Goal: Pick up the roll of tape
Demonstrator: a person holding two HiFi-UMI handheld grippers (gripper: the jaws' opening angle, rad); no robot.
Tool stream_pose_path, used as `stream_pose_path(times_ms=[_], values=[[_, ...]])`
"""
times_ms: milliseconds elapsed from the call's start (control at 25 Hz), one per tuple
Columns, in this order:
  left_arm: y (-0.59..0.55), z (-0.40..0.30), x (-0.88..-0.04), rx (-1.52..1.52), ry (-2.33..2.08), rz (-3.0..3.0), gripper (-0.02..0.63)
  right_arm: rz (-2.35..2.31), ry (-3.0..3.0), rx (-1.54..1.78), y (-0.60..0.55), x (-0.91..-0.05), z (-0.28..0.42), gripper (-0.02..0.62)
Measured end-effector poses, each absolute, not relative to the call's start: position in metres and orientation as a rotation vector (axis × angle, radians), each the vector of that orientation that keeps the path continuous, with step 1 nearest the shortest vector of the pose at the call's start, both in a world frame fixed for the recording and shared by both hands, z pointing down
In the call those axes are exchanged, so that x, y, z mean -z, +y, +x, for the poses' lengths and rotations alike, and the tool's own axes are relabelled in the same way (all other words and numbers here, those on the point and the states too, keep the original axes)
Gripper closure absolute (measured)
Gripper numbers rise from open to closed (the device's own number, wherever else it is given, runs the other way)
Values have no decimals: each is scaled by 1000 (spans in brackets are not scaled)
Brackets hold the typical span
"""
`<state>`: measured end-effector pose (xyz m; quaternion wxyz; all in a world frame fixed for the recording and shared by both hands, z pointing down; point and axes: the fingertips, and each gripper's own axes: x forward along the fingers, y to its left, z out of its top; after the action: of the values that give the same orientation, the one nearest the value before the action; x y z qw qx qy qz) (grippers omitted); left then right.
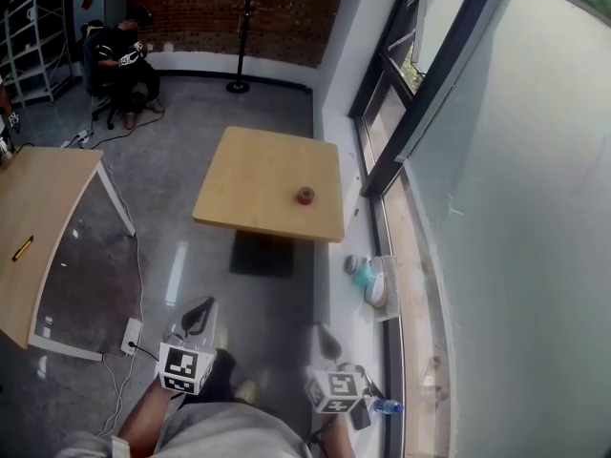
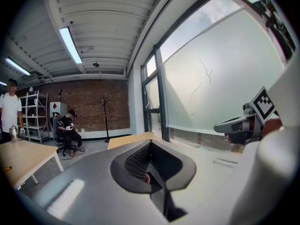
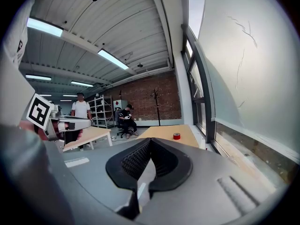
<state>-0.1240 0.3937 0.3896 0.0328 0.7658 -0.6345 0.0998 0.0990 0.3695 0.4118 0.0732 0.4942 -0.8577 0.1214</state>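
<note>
Small red roll of tape [image 1: 305,196], mid-frame on light wooden table [image 1: 250,184] — not yet reached; left gripper [image 1: 198,316] and right gripper [image 1: 326,340], jaws pressed together, likely must approach, then spread.

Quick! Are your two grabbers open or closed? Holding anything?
Left gripper: closed, holding nothing.
Right gripper: closed, holding nothing.

Red brick back wall [image 1: 200,12], glossy grey floor [image 1: 181,175], light wood sq. table [image 1: 258,184] by dark-framed windows [image 1: 434,79]; ceiling strip lights [image 2: 71,45].

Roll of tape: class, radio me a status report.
Left gripper shut, empty. Right gripper shut, empty. Roll of tape untouched on table ahead, out of reach. Nothing in the way.
</note>
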Motion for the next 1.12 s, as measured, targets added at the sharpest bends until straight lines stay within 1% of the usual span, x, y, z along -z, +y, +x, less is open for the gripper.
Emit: stream_pose_path(times_ms=[400,1120], values=[[343,-129,-402,-309,-1891,2376,606,1550,-2521,-399,334,-425,102,581],[164,-144,-397,-322,-1677,2532,606,1709,-2395,-426,188,-424,73,581]])
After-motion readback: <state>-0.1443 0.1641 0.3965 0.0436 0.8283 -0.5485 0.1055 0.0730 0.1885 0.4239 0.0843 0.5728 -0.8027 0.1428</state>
